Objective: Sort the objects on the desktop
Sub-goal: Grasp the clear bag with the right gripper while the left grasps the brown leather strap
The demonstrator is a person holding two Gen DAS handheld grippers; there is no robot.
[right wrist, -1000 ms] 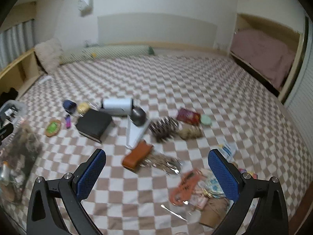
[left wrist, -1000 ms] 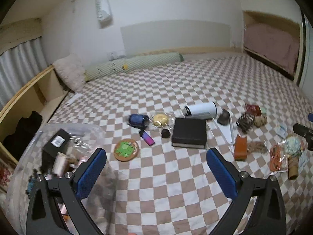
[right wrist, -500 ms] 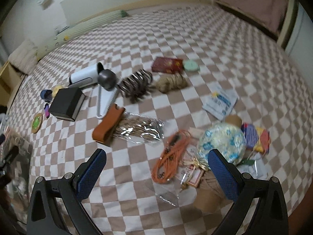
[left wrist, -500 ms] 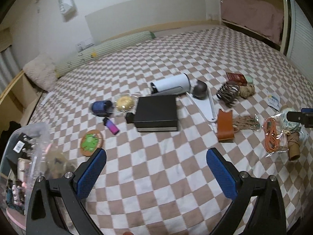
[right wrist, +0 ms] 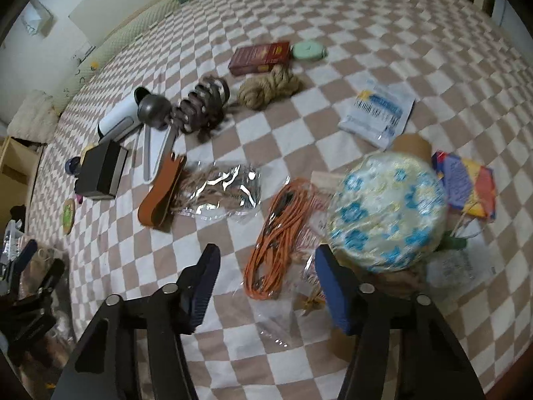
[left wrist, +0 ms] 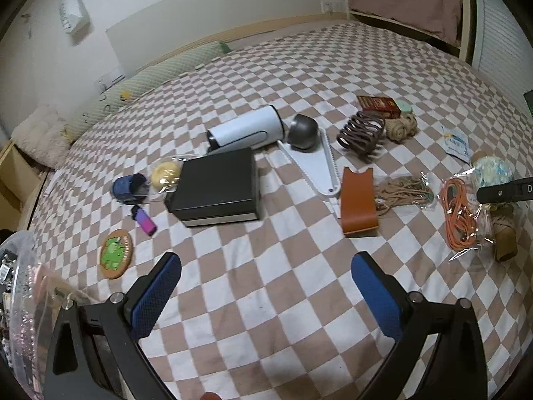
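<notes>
Tilting my right gripper steeply down over orange cord, jaws closing, cord bag between pads, not pinched. Left gripper angled down, spread wide, empty, over bare quilt; black box at 11 o'clock.

It was a bedroom in a home: a wide bed under a checkered cover, a long bolster and fluffy pillow against the wall, wooden bunk alongside.
</notes>
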